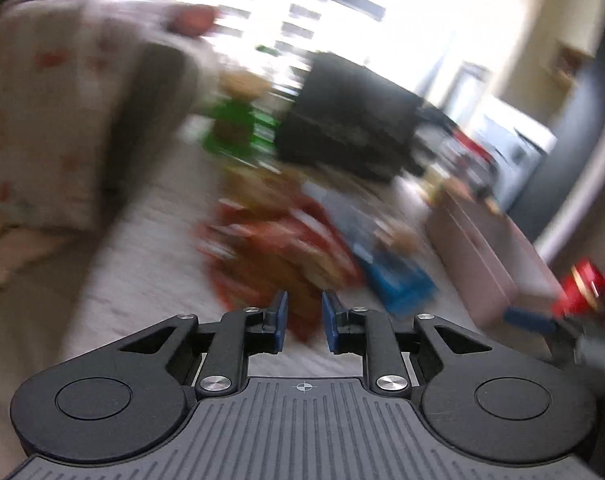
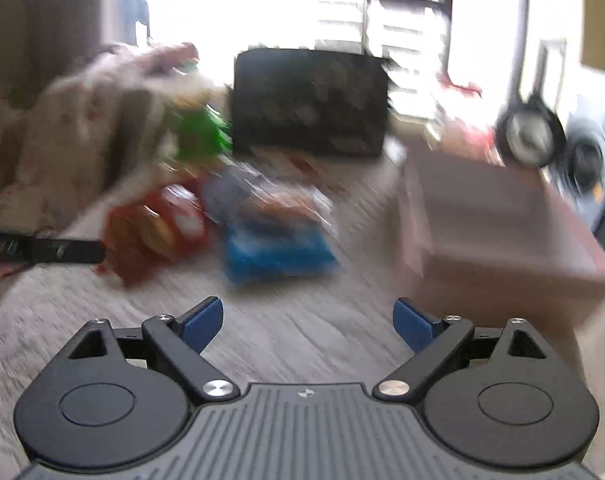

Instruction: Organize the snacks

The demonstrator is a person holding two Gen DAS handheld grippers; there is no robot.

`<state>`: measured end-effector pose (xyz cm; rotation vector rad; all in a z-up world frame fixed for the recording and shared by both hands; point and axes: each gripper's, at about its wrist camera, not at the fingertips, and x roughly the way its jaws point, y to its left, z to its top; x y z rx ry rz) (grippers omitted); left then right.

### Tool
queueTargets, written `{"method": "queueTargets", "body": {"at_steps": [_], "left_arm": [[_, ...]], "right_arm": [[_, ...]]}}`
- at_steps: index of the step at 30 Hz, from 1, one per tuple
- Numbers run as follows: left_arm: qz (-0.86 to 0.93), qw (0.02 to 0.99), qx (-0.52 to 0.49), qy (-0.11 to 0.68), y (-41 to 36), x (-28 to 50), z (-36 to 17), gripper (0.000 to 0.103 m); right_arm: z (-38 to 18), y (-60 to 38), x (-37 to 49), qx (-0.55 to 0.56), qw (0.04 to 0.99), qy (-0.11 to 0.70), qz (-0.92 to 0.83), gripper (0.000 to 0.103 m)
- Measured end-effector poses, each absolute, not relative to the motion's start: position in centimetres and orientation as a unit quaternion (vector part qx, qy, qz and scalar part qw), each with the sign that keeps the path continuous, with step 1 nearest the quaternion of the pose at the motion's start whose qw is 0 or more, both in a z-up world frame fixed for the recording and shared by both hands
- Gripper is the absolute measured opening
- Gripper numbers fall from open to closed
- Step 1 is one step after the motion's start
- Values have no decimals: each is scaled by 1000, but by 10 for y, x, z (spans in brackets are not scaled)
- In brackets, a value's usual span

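Note:
Both views are motion-blurred. A pile of snack bags lies on a pale bedspread: a red bag (image 1: pixel 274 248) (image 2: pixel 158 228), a blue bag (image 1: pixel 398 276) (image 2: pixel 274 248) and a green bag (image 1: pixel 234 128) (image 2: pixel 198 136). A pink box (image 1: pixel 490 256) (image 2: pixel 498 236) stands to their right. My left gripper (image 1: pixel 304 322) hovers just before the red bag, its jaws a narrow gap apart and empty. My right gripper (image 2: pixel 308 322) is wide open and empty, short of the blue bag. The right gripper shows at the left wrist view's right edge (image 1: pixel 542 320); the left gripper shows in the right wrist view (image 2: pixel 42 250).
A black bin (image 1: pixel 350 120) (image 2: pixel 310 104) stands behind the snacks. A floral quilt (image 1: pixel 62 112) (image 2: pixel 74 140) is heaped at the left. A bright window fills the background. A red object (image 1: pixel 582 284) sits at the far right of the left wrist view.

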<state>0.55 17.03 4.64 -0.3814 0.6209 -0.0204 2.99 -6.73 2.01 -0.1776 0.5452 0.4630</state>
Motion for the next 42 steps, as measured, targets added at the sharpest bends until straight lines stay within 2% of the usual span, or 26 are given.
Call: {"method": "queueTargets", "body": {"at_steps": [6, 12, 14, 16, 23, 30, 34, 42], "left_arm": [[56, 931, -208, 295, 224, 9, 56, 22], [26, 940, -208, 271, 240, 8, 52, 23], [9, 941, -209, 267, 239, 8, 50, 23], [-13, 943, -201, 263, 236, 15, 49, 23], [-109, 931, -205, 282, 219, 84, 45, 23], [-124, 897, -234, 354, 224, 157, 13, 22], [-166, 860, -300, 377, 241, 148, -7, 23], [-197, 848, -268, 413, 217, 80, -6, 23]], "right_arm": [[16, 22, 48, -175, 879, 259, 361, 93], [-2, 59, 84, -215, 875, 273, 338, 93], [-7, 59, 87, -224, 875, 274, 331, 88], [-2, 53, 85, -224, 876, 281, 323, 70], [13, -4, 58, -181, 878, 314, 311, 68], [2, -62, 23, -156, 891, 317, 284, 70], [-6, -85, 21, -100, 888, 336, 297, 71], [-12, -81, 14, -85, 894, 336, 283, 71]]}}
